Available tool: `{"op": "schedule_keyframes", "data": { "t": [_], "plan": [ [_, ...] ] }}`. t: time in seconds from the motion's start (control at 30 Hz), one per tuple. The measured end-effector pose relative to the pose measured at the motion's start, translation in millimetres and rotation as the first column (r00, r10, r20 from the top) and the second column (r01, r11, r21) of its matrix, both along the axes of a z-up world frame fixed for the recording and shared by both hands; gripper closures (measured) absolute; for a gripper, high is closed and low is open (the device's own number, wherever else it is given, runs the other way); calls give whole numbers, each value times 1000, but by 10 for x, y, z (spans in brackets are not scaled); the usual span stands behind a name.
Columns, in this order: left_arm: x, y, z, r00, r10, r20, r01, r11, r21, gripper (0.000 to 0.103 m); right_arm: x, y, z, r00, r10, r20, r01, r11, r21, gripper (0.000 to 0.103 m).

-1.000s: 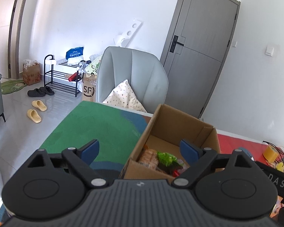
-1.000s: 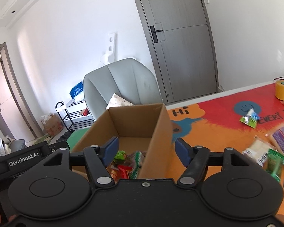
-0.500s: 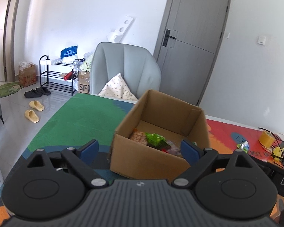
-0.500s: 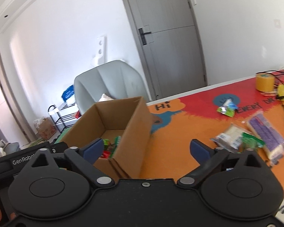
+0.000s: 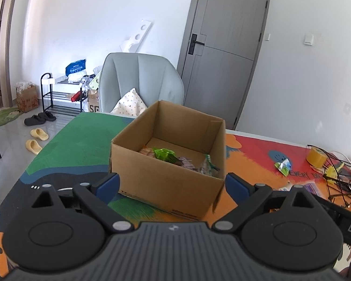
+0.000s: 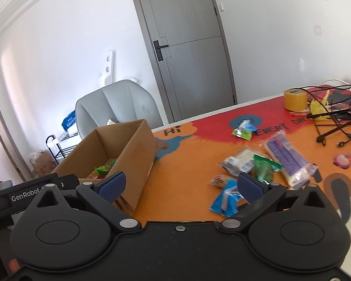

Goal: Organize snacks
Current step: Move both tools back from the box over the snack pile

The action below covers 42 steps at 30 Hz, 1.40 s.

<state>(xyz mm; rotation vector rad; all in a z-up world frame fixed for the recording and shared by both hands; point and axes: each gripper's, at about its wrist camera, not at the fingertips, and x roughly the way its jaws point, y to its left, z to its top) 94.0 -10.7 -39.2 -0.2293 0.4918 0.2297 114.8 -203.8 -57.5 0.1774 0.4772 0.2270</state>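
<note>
An open cardboard box (image 5: 168, 182) stands on the colourful table mat and holds several snack packets (image 5: 165, 154); it also shows at the left in the right wrist view (image 6: 133, 149). My left gripper (image 5: 173, 186) is open and empty just in front of the box. My right gripper (image 6: 180, 185) is open and empty, right of the box. Loose snacks lie on the mat to the right: a blue packet (image 6: 224, 199), a green packet (image 6: 263, 169), a white packet (image 6: 238, 161), a purple packet (image 6: 285, 157) and a small green-white packet (image 6: 244, 130).
A yellow tape roll (image 6: 295, 99), black cables and a stand (image 6: 334, 126) sit at the table's far right. A grey chair (image 5: 140, 82) with a pillow stands behind the table. A shoe rack (image 5: 60, 93) and slippers are on the floor at left.
Both grippers have pulled back from the box; the right one has swung right and opened wider, bringing the loose snacks into view. The box now sits farther from the left gripper.
</note>
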Motion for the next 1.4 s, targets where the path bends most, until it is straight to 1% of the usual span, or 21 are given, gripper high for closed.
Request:
{"op": "schedule_keyframes", "data": {
  "t": [0.1,0.3,0.53,0.67,0.9,1.07,1.17,1.23,1.4],
  "plan": [
    [-35,-83,34,1000,-15,10,15,1000,16,7,-50,-107,31,1000,-13,8,13,1000,1,0],
    [-63,-279,58,1000,-30,1,30,999,43,7,-147,-352,64,999,-32,24,32,999,14,0],
    [-52,-567,63,996,-92,-3,92,992,87,7,-184,-646,28,998,-62,19,62,998,14,0],
    [-4,-690,26,991,-131,-11,131,987,97,7,-159,-781,-32,997,-80,12,80,997,23,0],
    [81,-872,-79,990,-144,-1,143,985,99,7,-96,-1014,-178,993,-120,-5,120,991,58,0],
    [193,-1009,-193,984,-177,-10,177,979,98,7,-23,-1150,-314,986,-168,-14,168,983,78,0],
    [267,-1083,-268,978,-205,-21,207,974,91,7,28,-1215,-384,984,-177,-22,179,980,82,2],
    [315,-1123,-326,975,-219,-28,221,972,80,7,65,-1246,-416,983,-184,-25,185,979,80,9],
    [485,-1241,-503,967,-245,-66,249,966,63,9,192,-1326,-482,982,-188,-34,190,979,71,20]
  ]
}}
